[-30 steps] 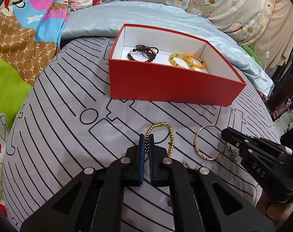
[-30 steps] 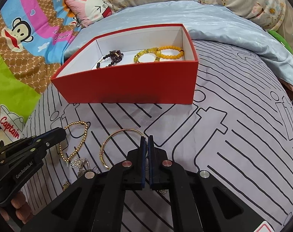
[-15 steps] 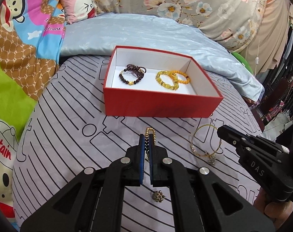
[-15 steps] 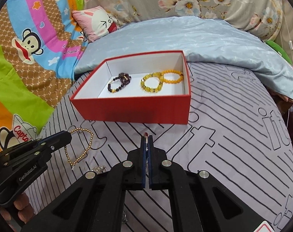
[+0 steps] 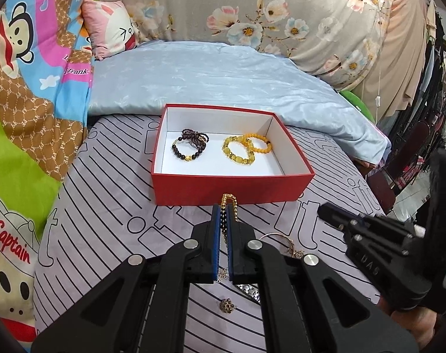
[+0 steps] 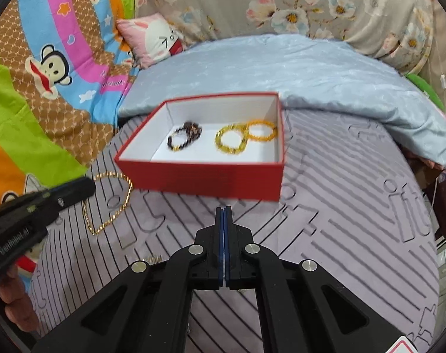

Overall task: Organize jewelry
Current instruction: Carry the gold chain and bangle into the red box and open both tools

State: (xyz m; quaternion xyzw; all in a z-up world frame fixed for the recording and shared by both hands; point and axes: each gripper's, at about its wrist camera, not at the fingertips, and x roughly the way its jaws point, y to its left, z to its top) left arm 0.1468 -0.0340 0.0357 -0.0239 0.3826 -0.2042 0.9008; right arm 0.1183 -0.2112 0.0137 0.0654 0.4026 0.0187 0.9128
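Note:
My left gripper (image 5: pixel 223 209) is shut on a gold bead bracelet (image 5: pixel 229 200), which dangles from it over the striped cloth just in front of the red box (image 5: pixel 231 185). From the right wrist the same bracelet (image 6: pixel 108 203) hangs as a loop under the left gripper (image 6: pixel 87 186). My right gripper (image 6: pixel 223 209) is shut, and nothing shows between its pads. It hovers right of the left one (image 5: pixel 322 210). A thin gold bangle (image 5: pixel 277 236) with charms lies on the cloth, half hidden behind my left finger. The box (image 6: pixel 205 179) holds a dark bead bracelet (image 5: pixel 190 147) and two yellow ones (image 5: pixel 239 151).
Small loose pieces lie on the striped cloth (image 5: pixel 105 235) under my left gripper: a dark round ornament (image 5: pixel 227 305) and a silver glittery piece (image 5: pixel 249 289). A pale blue quilt (image 5: pixel 223 76) and pillows bank up behind the box. The bed edge drops off at right.
Both grippers have risen, so the box now looks farther off. The gold bead bracelet has come up off the cloth in my left gripper. My right gripper has drawn away from the bangle.

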